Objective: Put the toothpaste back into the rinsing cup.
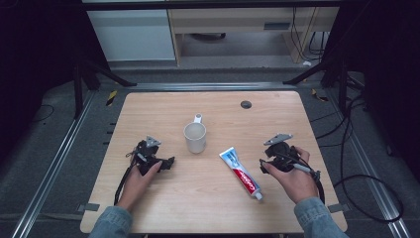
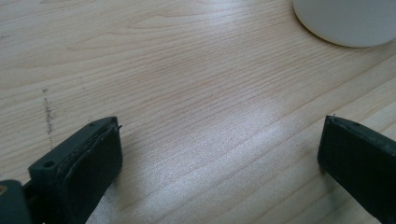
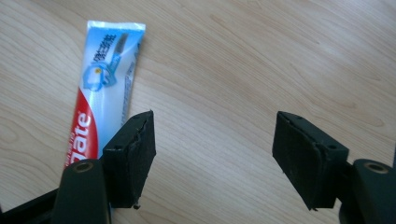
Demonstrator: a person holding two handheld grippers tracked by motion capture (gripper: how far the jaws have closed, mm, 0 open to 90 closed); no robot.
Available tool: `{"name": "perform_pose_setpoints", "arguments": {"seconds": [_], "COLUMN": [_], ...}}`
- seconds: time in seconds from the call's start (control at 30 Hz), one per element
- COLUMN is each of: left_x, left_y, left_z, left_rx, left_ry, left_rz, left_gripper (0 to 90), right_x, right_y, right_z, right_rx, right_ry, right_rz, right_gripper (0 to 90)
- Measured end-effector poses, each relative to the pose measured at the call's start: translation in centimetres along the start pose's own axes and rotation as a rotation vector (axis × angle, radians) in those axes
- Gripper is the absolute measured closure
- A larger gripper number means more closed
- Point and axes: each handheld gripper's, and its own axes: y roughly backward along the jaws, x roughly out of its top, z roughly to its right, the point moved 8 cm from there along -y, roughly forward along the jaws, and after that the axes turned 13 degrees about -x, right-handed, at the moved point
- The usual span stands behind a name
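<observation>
the toothpaste tube lies flat on the surface, between the white mug and the right claw, whose jaws stand apart, empty. the left claw is open. the tube should be straddled mid-body before closing.

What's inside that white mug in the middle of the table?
From the high view, the white mug stands upright and open, and the part of its inside that shows looks pale and empty. Its near wall hides the bottom, so something small down there cannot be ruled out.
</observation>
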Motion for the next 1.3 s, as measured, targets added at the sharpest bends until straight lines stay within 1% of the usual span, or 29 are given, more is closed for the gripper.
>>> {"name": "perform_pose_setpoints", "arguments": {"seconds": [0.1,0.17,0.23,0.27,0.4,0.53,0.63,0.93,1.13,1.3], "left_x": [0.0,0.1,0.1,0.1,0.1,0.1,0.1,0.1,0.1,0.2], "left_y": [0.0,-0.1,-0.1,-0.1,-0.1,-0.1,-0.1,-0.1,-0.1,-0.2], "left_z": [0.0,0.0,0.0,0.0,0.0,0.0,-0.1,-0.1,-0.1,0.0], "left_rx": [-0.001,0.0,0.0,0.0,0.0,0.0,0.0,0.001,0.0,0.0], "left_ry": [0.0,0.0,0.0,-0.001,0.001,0.001,0.001,0.004,0.003,0.006], "left_rz": [-0.002,-0.002,-0.001,-0.002,-0.001,-0.001,-0.001,0.003,0.003,0.007], "left_gripper": [0.0,0.0,0.0,0.0,0.0,0.0,0.0,0.0,0.0,0.0], "right_x": [0.4,0.7,1.1,1.3,2.0,2.4,2.6,3.4,4.2,4.7], "right_y": [0.0,-0.1,-0.1,-0.1,-0.1,-0.2,-0.2,-0.6,-1.2,-1.3], "right_z": [-0.6,-1.0,-1.5,-1.7,-2.5,-2.9,-3.3,-4.7,-5.6,-6.4], "right_rx": [0.032,0.05,0.077,0.083,0.097,0.096,0.11,0.147,0.153,0.17], "right_ry": [-0.002,0.006,0.001,0.005,0.017,0.03,0.034,0.044,0.044,0.065], "right_rz": [-0.019,-0.029,-0.036,-0.037,-0.05,-0.054,-0.056,-0.078,-0.086,-0.097], "right_gripper": [29.5,28.2,28.0,27.4,26.4,26.8,27.6,33.8,37.4,39.6]}}
